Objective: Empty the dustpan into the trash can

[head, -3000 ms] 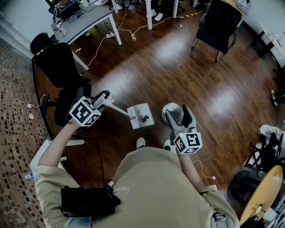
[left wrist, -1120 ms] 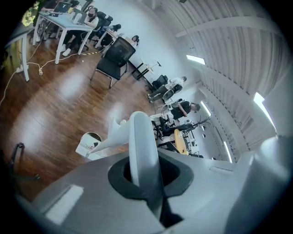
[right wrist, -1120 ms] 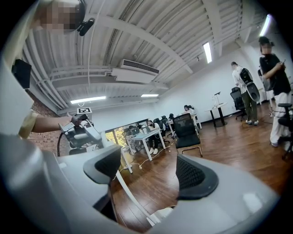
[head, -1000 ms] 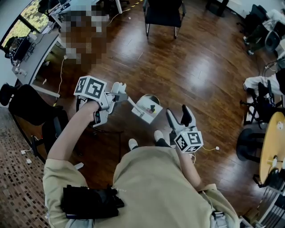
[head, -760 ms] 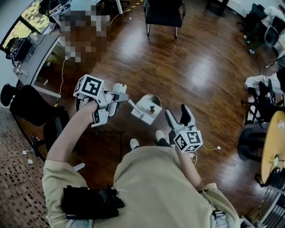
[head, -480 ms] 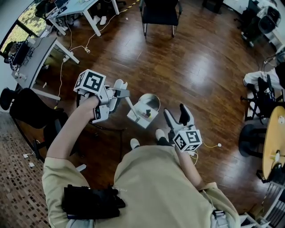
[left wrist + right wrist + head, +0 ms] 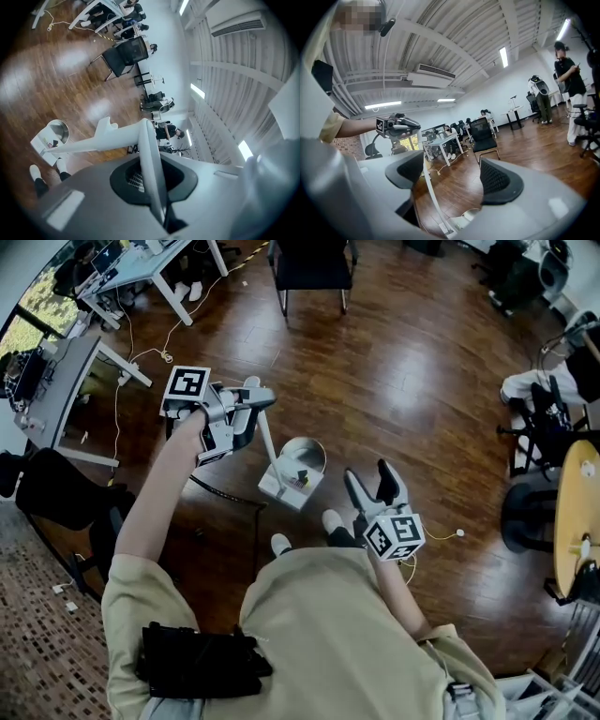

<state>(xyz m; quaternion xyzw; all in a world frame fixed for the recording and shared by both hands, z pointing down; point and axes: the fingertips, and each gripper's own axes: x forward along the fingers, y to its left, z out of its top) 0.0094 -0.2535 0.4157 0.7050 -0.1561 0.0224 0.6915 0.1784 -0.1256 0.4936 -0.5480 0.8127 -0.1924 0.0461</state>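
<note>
Dustpan (image 7: 281, 486) hangs over the near rim of the trash can (image 7: 315, 452) on the floor (image 7: 403, 381), its long handle clamped in the left gripper (image 7: 261, 399); the right gripper (image 7: 373, 482) gapes empty nearby.

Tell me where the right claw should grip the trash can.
Probably the trash can by its thin rim, on the side nearest the open right claw, from above with one jaw inside: the mouth faces up and the dustpan hangs over the opposite edge.
</note>
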